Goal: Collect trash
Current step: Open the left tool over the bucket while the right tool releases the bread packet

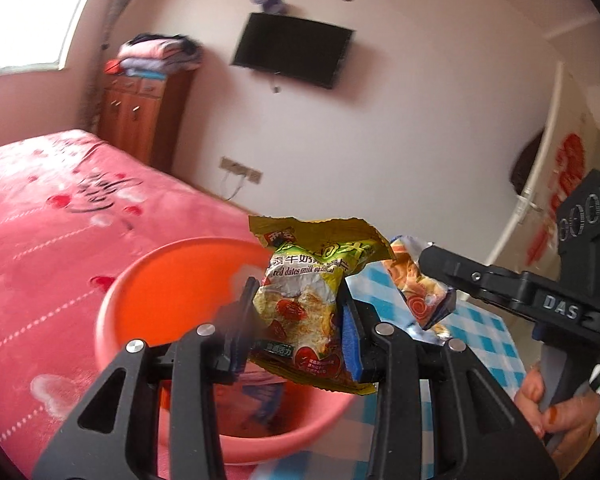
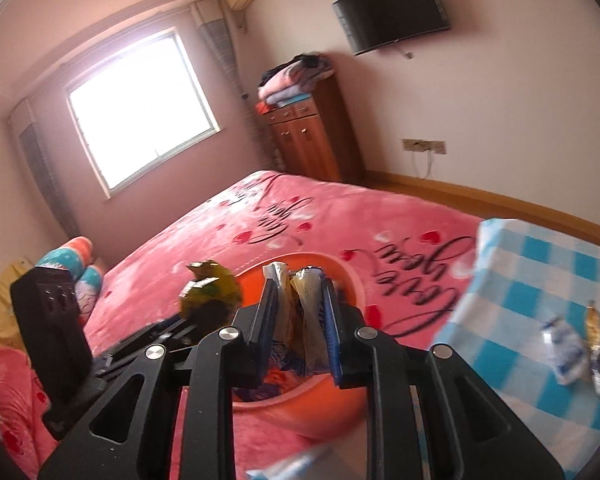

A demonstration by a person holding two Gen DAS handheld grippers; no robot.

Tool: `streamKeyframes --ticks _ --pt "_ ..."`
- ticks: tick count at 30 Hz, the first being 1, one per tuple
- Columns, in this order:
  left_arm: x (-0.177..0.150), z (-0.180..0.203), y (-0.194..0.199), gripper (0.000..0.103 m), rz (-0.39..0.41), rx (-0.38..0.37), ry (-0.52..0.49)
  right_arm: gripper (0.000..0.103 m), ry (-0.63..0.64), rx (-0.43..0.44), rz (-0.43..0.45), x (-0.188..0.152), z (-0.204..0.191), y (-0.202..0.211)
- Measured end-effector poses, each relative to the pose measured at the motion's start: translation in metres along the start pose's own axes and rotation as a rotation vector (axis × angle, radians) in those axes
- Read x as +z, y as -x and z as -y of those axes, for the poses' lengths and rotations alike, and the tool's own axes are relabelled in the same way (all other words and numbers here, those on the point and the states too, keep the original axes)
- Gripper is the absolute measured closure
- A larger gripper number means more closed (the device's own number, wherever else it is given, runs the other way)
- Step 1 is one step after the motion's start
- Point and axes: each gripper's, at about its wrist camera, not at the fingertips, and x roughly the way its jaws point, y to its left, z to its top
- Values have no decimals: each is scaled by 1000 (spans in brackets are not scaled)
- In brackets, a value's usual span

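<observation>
In the left wrist view my left gripper is shut on a green and yellow oatmeal packet, held upright over an orange basin that sits on the pink bed. To its right, my right gripper grips an orange and blue snack wrapper. In the right wrist view the right gripper has that crumpled wrapper between its blue pads, above the basin. The left gripper with the green packet is just to its left. Some wrappers lie inside the basin.
A table with a blue checked cloth stands beside the bed on the right; a white wrapper and a gold one lie on it. A wooden cabinet is at the far wall. A person's hand holds the right gripper's handle.
</observation>
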Motion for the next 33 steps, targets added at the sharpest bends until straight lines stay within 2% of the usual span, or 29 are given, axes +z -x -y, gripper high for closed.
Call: streamKeyframes --ticks 1,3,5,7,8,9,13,18,23,27,32,33 --pt "-1 -3 -3 63 -5 12 8 71 2 7 -8 -1 -3 -5" --pt "-3 -11 -9 50 -20 31 25 52 3 3 -33 -3 -7 -22" --pt "-5 -15 -9 30 -14 69 28 46 -22 6 -39 -9 -2 -31" --pt "-7 -15 -10 22 -13 86 22 36 -53 18 -31 -14 7 -30" --pt "-6 -17 -9 18 -12 88 22 26 -68 11 -21 -16 12 -27" --pt "-6 -17 -8 17 -9 94 26 20 -79 -4 -10 -21 17 -22" --pt "-6 -20 -7 12 1 94 39 19 -108 1 48 -26 32 -3" --pt "-9 -22 -3 12 7 102 61 19 -121 34 64 -22 33 3" --pt "-15 -27 -4 12 -5 115 71 16 -131 -2 63 -33 45 9" --pt "-20 -27 -1 12 1 105 66 15 -79 -109 -33 -67 63 3" --pt "-21 -26 -1 12 3 89 58 15 39 -149 -244 -124 70 -31" --pt "-21 -26 -1 12 2 88 58 15 58 -150 -264 -131 70 -34"
